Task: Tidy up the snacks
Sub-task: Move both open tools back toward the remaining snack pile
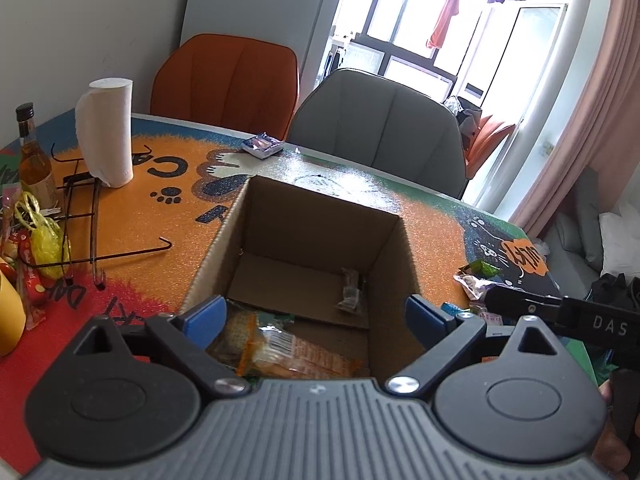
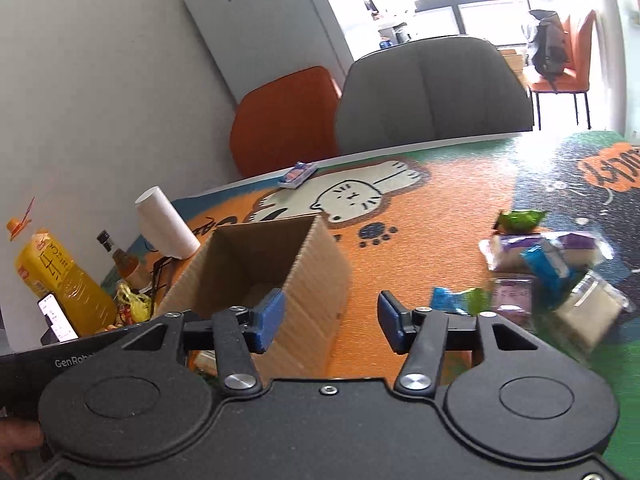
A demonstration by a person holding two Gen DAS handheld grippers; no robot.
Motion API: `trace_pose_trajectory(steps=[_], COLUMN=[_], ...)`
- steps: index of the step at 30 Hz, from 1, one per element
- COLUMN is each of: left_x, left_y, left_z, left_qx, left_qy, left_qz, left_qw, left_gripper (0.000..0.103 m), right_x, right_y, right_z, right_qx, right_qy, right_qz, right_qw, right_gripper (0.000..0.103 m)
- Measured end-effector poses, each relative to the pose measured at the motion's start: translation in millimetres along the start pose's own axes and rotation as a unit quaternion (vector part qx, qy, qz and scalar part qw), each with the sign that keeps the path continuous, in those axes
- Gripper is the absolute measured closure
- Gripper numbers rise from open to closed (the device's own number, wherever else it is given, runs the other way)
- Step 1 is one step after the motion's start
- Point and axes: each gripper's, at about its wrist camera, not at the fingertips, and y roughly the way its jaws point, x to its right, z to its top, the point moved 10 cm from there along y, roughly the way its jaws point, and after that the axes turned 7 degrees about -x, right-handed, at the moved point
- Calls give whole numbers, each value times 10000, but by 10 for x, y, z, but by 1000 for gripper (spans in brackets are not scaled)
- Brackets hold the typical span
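Observation:
An open cardboard box (image 1: 312, 216) stands on the cat-print table mat. Inside lie an orange snack packet (image 1: 288, 350) and a small clear wrapper (image 1: 352, 292). My left gripper (image 1: 316, 314) is open and empty, just above the box's near edge. The box also shows in the right wrist view (image 2: 316, 276). My right gripper (image 2: 330, 322) is open and empty, beside the box's right wall. A pile of snack packets (image 2: 548, 272) lies on the mat to its right; part of the pile shows in the left wrist view (image 1: 476, 284).
A paper towel roll (image 1: 106, 132), a bottle (image 1: 34, 156), a black wire rack (image 1: 84, 232) and bagged snacks (image 1: 36, 236) sit at the left. A small blue packet (image 1: 262, 145) lies at the far edge. An oil jug (image 2: 60, 280) stands by the wall. Two chairs stand behind the table.

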Motion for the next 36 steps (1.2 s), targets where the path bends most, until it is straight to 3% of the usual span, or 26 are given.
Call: trace_pose_trajectory(steps=[2, 9, 16, 25, 36], left_x=[71, 369, 717, 1209, 1543], left_y=[3, 35, 41, 52, 177], left_z=[-1, -60, -145, -272, -383], left_qx=[26, -1, -50, -150, -189], left_qy=[47, 199, 475, 821, 773], left_qz=[-25, -144, -313, -502, -626], left_qw=[10000, 9997, 9984, 9953, 9949], left_gripper=[0, 0, 0, 0, 1], right_x=[111, 483, 736, 1088, 1465], right_y=[-57, -289, -446, -571, -746], right_z=[-10, -68, -166, -284, -379], right_qx=[37, 166, 113, 43, 108], right_qy=[69, 295, 418, 727, 941], right_qz=[-79, -285, -355, -465, -602], right_qw=[9999, 9990, 9984, 9963, 9937], right_gripper=[36, 11, 0, 0, 0])
